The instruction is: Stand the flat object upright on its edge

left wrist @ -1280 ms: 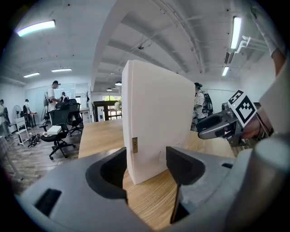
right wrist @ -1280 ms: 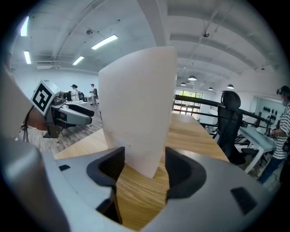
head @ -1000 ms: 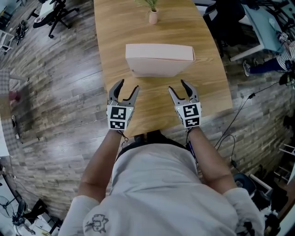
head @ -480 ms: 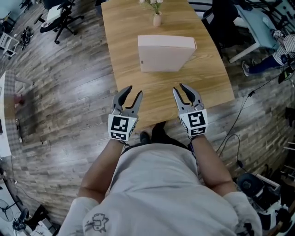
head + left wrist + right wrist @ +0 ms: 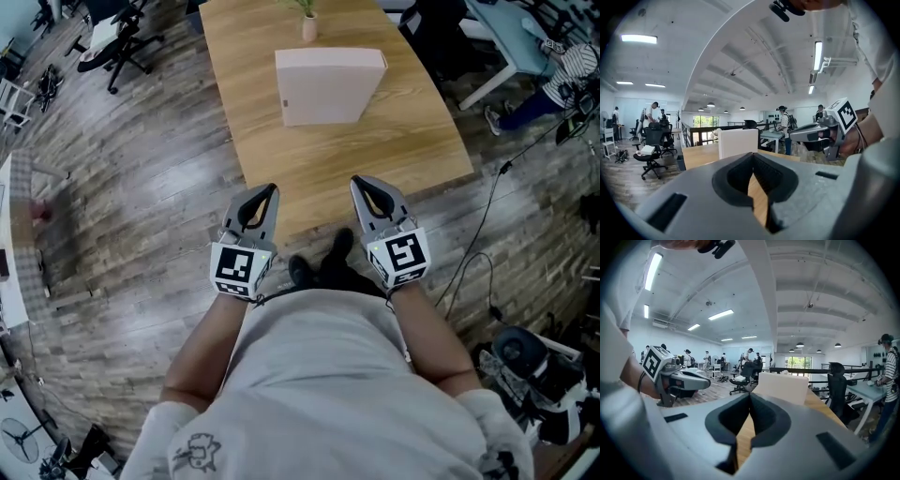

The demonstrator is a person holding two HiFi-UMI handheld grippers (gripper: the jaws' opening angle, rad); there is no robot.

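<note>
**Box on its edge, tools clear.** The pale flat box (image 5: pixel 323 94) stands upright on its long edge toward the far end of the wooden surface (image 5: pixel 375 159), just in front of a small vase (image 5: pixel 309 28).

From where I sit at the controls, the left gripper (image 5: pixel 269 192) and the right gripper (image 5: pixel 358 184) hang side by side at the surface's near edge, well apart from the box. Each is pinched fully together. Their jaws have just been closing with nothing between them, and in both gripper views only bare wood shows through the gap behind the tips.

I judge the task's one step done: the box is up on its edge and stands by itself, touched by neither tool. As I read it, the next move calls for little more than keeping clear of the surface. A tall, thin box could tip at a knock.

No brand or lettering can be read. The marker cubes (image 5: pixel 234 270) carry only black-and-white square patterns, and a small mark near the box's left edge is too small to make out.
</note>
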